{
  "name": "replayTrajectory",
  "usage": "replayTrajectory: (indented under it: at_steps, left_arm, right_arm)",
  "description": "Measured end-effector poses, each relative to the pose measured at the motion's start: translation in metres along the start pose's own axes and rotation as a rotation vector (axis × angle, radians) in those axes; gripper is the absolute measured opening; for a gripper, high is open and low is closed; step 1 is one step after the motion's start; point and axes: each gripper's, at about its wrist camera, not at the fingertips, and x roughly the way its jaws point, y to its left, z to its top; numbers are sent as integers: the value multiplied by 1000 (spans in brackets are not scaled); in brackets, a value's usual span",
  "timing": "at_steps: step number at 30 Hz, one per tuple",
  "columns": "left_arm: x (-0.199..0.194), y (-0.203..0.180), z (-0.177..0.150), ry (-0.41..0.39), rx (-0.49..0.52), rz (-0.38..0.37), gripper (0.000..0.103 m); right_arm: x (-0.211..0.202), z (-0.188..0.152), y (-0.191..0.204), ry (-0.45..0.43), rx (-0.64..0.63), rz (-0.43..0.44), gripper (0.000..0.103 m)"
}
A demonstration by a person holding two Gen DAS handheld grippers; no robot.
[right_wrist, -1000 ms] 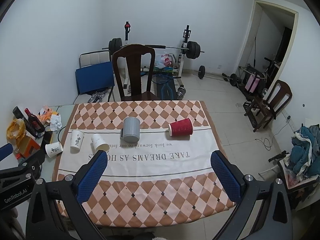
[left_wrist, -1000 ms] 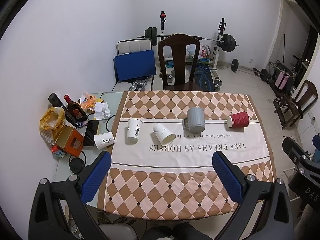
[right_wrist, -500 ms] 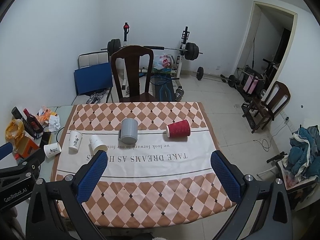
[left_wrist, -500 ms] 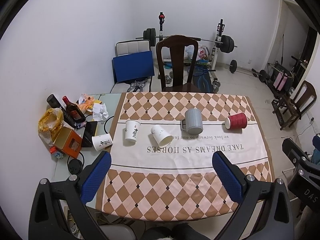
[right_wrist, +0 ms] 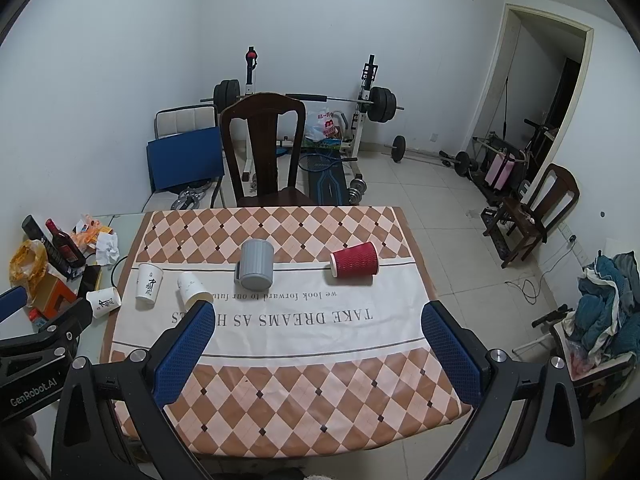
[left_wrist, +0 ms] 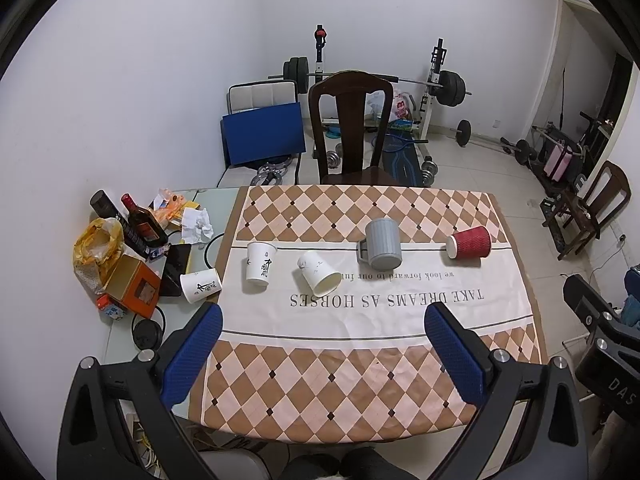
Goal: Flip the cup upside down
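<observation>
Several cups lie in a row on the checkered tablecloth [left_wrist: 360, 380]. A red paper cup [left_wrist: 469, 242] [right_wrist: 355, 260] lies on its side at the right. A grey mug [left_wrist: 383, 244] [right_wrist: 256, 263] stands mouth down. A white paper cup [left_wrist: 319, 273] [right_wrist: 190, 289] lies tipped, another white cup [left_wrist: 260, 261] [right_wrist: 148, 287] stands mouth up, and a third [left_wrist: 200, 285] [right_wrist: 103, 302] lies on the glass off the cloth. My left gripper [left_wrist: 322, 356] and right gripper [right_wrist: 318, 354] are both open and empty, high above the table's near edge.
Bottles [left_wrist: 144, 226], an orange box [left_wrist: 134, 292], a yellow bag [left_wrist: 98, 246] and crumpled paper [left_wrist: 196, 224] clutter the table's left end. A wooden chair [left_wrist: 352, 128] stands behind the table. Weight equipment [left_wrist: 444, 88] lines the back wall.
Both grippers have drawn back and up from the table, so the cups look smaller and farther. Nothing on the table has moved.
</observation>
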Motion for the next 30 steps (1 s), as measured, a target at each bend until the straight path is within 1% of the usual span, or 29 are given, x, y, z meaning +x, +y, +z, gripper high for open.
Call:
replayTrajectory:
  at_steps: [9, 10, 12, 23, 30]
  left_arm:
    - [-4, -6, 13, 1, -2, -6, 103]
    - [-3, -4, 9, 1, -2, -9, 103]
    - [-4, -6, 16, -1, -1, -7, 103]
    - [-4, -4, 11, -4, -1, -8, 103]
    - [-5, -4, 16, 4, -8, -18, 103]
  right_arm:
    - [-1, 1, -1, -1, 0, -1, 103]
    - [-1, 1, -1, -2, 1, -1, 103]
    - [-1, 1, 2, -2, 1, -2, 103]
    - [-2, 0, 1, -7, 0, -3, 103]
    - [-1, -2, 2, -6, 2, -1, 103]
